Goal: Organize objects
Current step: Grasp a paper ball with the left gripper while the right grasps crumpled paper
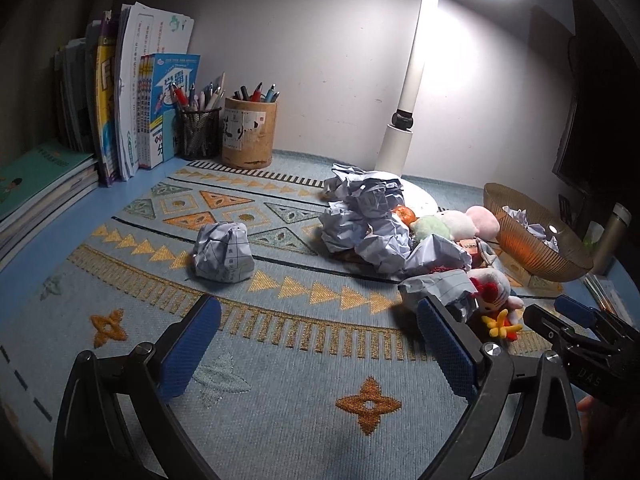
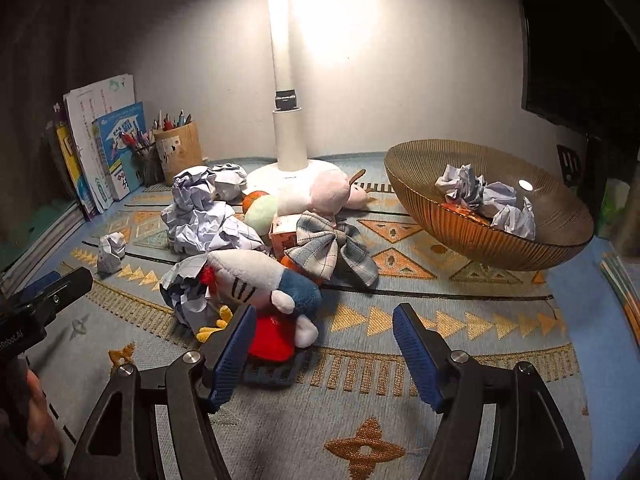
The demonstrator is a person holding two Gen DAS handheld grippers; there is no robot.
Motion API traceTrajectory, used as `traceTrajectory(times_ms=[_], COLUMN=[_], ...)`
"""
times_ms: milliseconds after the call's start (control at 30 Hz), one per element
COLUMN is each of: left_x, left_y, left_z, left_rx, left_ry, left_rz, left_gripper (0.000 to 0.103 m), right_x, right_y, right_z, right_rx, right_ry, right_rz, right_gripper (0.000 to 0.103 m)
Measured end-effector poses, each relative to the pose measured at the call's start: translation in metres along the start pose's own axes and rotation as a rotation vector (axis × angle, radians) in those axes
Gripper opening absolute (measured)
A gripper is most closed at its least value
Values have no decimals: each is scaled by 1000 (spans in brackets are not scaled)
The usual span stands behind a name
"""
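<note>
My left gripper is open and empty above the patterned mat, short of a lone crumpled paper ball. A pile of crumpled papers and plush toys lies to its right. My right gripper is open and empty, its left finger beside a white plush cat in red and blue. A plaid bow, a pink plush and an orange lie behind it. An amber ribbed bowl at the right holds crumpled papers. The right gripper also shows in the left wrist view.
A white desk lamp stands on its base at the back middle. Books stand upright at the back left with a mesh pen cup and a bamboo pen holder. A metal flask stands behind the bowl.
</note>
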State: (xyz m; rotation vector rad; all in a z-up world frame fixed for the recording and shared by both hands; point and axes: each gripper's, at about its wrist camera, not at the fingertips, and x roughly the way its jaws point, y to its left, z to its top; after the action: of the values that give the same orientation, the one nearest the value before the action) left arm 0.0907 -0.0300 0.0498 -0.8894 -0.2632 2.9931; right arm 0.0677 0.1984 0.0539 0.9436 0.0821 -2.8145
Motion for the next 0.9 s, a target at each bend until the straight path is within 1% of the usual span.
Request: traceTrajectory(times_ms=[133,200,233,267,367,433,467,533,567,633,667,700,733,767,833,867,900], left_x=[3,4,5,5,8,8,7,6,5,8,10,14,17,21,27,31,34], left_y=[6,10,13,15,24,32,36,45,50,60,64,66,68,70,71,72,72], left_z=[2,2,3,3,6,11,13,19,22,27,28,28,28,28,29,30,31], left_rx=[-32,-55,-67,-80,-121,-128,-120,-105,-104,-106,-107,-106,-106,-105,-104,-105,-104], left_ry=[19,28,34,40,62,62,57,52,50,52,56,65,75,85,103,118,130], left_rz=[-2,-7,-11,-16,-26,-9,11,40,43,49,53,55,56,57,67,71,67], left_gripper=[98,98,98,98,98,98,98,98,98,98,98,98,98,98,98,98,98], right_x=[0,-4,-7,-8,-7,4,12,27,35,48,50,49,49,47,43,41,40], right_y=[1,0,3,8,39,63,72,78,74,54,42,32,25,20,18,24,33], right_z=[1,3,3,4,6,7,8,11,14,20,22,24,25,25,23,21,20], right_rx=[5,16,17,20,-5,-37,-48,-62,-58,-7,22,35,37,46,75,66,43], right_ry=[-4,-11,-6,6,66,130,155,171,176,187,173,158,150,152,172,176,180], right_rz=[5,37,87,155,349,423,433,400,372,310,272,184,123,127,234,274,289], right_gripper=[70,70,70,70,70,70,70,70,70,69,69,69,69,69,69,69,69])
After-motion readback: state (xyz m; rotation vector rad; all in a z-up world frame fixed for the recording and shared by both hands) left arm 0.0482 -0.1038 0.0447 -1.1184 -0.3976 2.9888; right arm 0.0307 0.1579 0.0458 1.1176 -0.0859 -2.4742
